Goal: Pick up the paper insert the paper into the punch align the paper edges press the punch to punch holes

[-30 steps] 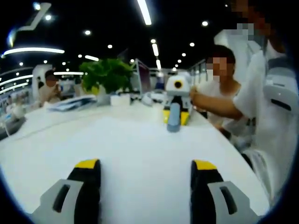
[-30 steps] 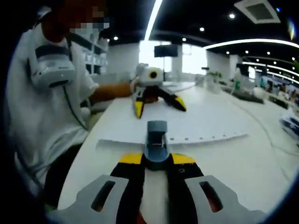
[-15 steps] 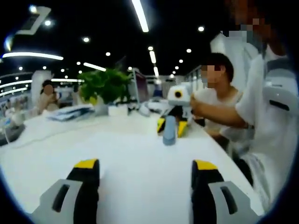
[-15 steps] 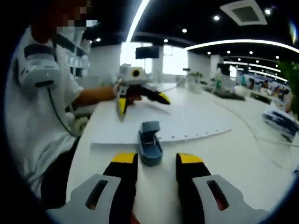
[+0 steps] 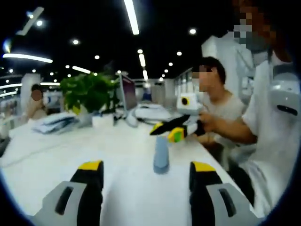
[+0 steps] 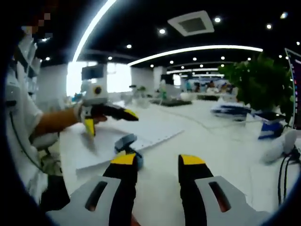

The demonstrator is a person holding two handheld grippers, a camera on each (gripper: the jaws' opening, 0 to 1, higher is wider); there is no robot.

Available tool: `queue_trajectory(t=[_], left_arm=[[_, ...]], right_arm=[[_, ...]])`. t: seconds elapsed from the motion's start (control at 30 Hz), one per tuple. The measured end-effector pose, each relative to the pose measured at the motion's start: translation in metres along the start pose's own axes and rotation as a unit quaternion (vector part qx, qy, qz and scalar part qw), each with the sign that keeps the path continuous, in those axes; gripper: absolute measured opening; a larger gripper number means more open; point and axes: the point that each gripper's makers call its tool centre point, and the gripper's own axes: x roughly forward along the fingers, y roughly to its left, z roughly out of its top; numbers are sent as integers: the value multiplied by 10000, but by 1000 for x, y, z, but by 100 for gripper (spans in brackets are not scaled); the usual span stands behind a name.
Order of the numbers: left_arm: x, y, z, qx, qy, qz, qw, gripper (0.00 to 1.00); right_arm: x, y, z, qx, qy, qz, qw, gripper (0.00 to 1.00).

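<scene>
Two yellow-tipped grippers are apart from the small blue-grey hole punch, and both stand with jaws open and nothing between them. From the left gripper view the left gripper (image 5: 146,172) has its jaws wide, and the hole punch (image 5: 161,155) stands upright on the white table (image 5: 51,160) just ahead, the right gripper (image 5: 175,132) hovering beyond it with jaws spread. Only the right gripper view shows the white sheet of paper (image 6: 124,139) lying flat on the table, one edge under the punch (image 6: 126,143), which sits just beside the right gripper's (image 6: 157,162) own left jaw tip. Punched holes along the sheet's edge are too blurred to make out. A green potted plant (image 5: 91,92) stands further along the table, under ceiling strip lights.
</scene>
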Motion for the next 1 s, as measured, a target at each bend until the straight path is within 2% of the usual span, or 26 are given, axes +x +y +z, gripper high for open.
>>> queue_trajectory(t=[0.2,0.3,0.4,0.47,0.53,0.6,0.73,0.8,0.9,1.0], left_arm=[[38,-7,2,-54,-68,-300,9995,70],[54,-16,3,-82,-101,-509,9986,70],[57,-30,-3,-89,-96,-605,9981,70],[57,-35,-12,-21,71,-641,9979,69],[57,-38,-11,85,62,-636,9979,68],[57,-36,-9,53,7,-652,9979,65],[60,-38,-15,239,132,-682,9973,61],[63,-26,-17,323,191,-706,9968,57],[64,-24,-17,383,195,-727,9964,55],[63,-38,-16,274,159,-744,9967,53]], right_arm=[[2,-18,7,156,-118,-785,9967,40],[6,-22,6,144,-129,-983,9950,40],[8,-22,0,151,-35,-1102,9938,41],[8,-21,-5,107,66,-1186,9929,42],[9,-21,-13,58,248,-1324,9909,42],[10,-17,-19,46,334,-1349,9903,43],[9,-17,-23,-76,457,-1428,9887,42],[10,-16,-22,-35,461,-1421,9888,42],[11,-16,-26,-114,577,-1462,9875,42],[14,-13,-26,-189,649,-1425,9875,42]])
